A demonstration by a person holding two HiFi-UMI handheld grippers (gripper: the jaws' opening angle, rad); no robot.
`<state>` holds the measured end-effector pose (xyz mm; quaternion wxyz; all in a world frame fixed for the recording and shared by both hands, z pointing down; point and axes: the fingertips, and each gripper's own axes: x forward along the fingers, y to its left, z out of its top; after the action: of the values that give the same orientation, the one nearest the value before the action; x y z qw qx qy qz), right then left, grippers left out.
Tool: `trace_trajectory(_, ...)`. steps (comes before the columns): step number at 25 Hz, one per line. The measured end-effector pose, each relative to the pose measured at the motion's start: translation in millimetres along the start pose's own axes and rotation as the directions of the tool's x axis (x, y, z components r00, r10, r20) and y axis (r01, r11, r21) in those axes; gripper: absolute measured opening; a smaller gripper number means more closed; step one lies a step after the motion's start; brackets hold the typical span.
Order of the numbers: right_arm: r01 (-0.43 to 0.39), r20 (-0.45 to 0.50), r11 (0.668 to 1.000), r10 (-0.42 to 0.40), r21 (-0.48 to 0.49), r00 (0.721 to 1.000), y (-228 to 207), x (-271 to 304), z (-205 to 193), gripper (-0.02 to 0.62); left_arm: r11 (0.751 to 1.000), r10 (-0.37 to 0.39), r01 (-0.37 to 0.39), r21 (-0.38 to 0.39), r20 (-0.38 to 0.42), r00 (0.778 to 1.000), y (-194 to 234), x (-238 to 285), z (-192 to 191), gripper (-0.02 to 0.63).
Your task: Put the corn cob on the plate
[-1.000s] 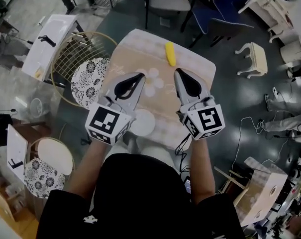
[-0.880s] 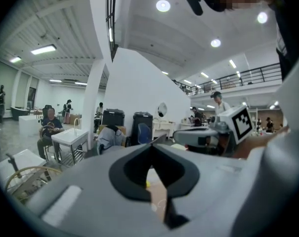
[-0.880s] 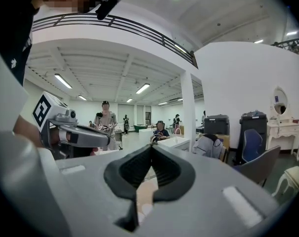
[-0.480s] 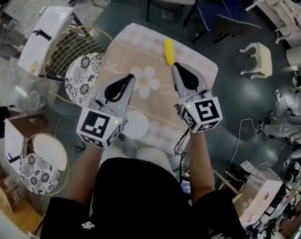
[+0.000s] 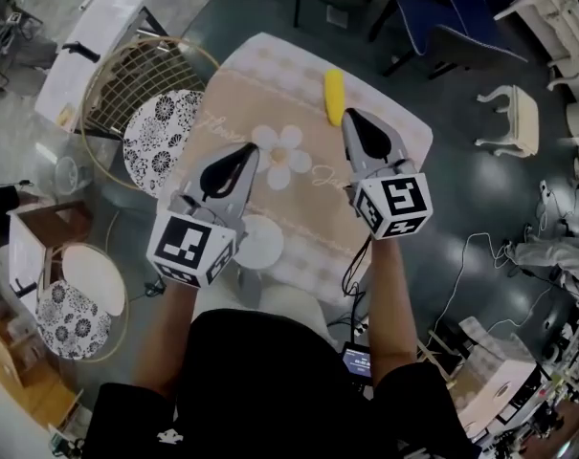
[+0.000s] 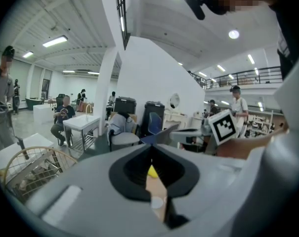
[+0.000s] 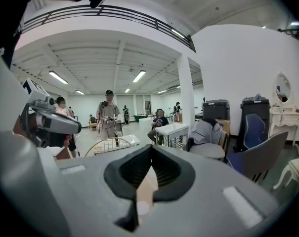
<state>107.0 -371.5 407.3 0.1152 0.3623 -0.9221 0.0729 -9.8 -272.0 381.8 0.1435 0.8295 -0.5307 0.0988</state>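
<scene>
Two grippers above a table (image 5: 260, 75), both with jaws together and empty. Yellow corn cob (image 5: 334, 97) lies just beyond the right gripper (image 5: 349, 113) tips; white plate (image 5: 262, 244) sits back beside the left gripper (image 5: 246, 149) marker cube

Yellow corn cob (image 5: 334, 97) lies at table's (image 5: 308, 220) far edge (white plate (image 5: 261, 244) nearside).

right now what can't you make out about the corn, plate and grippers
Head view: the left gripper covers the plate's left edge.
Head view: the right gripper's tip sits at the corn cob's near end; touching or apart, cannot tell.
Left gripper view: only a yellow sliver of corn cob shows between the shut jaws; the gripper's body hides the rest.
Right gripper view: its body fills the lower frame; no corn cob or plate visible.
</scene>
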Motion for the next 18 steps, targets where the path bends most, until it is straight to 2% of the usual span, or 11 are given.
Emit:
trace_trajectory(6,0.002,-0.047,1.000,-0.002,0.007,0.999,-20.0,24.2,-27.5,0.003,1.000,0.027,-0.027,-0.013,-0.026,0.999,7.8,9.7,-16.7,0.005)
trace_trajectory(11,0.012,-0.102,1.000,-0.011,0.017,0.995,-38.6,48.3,-58.8,0.003,0.997,0.076,-0.076,-0.007,0.014,0.997,13.3,5.7,-20.0,0.005)
trace_trajectory(18,0.027,-0.158,1.000,-0.026,0.002,0.987,-52.4,75.5,-90.6,0.003,0.995,0.094,-0.094,-0.023,-0.022,0.995,22.6,9.0,-39.3,0.005)
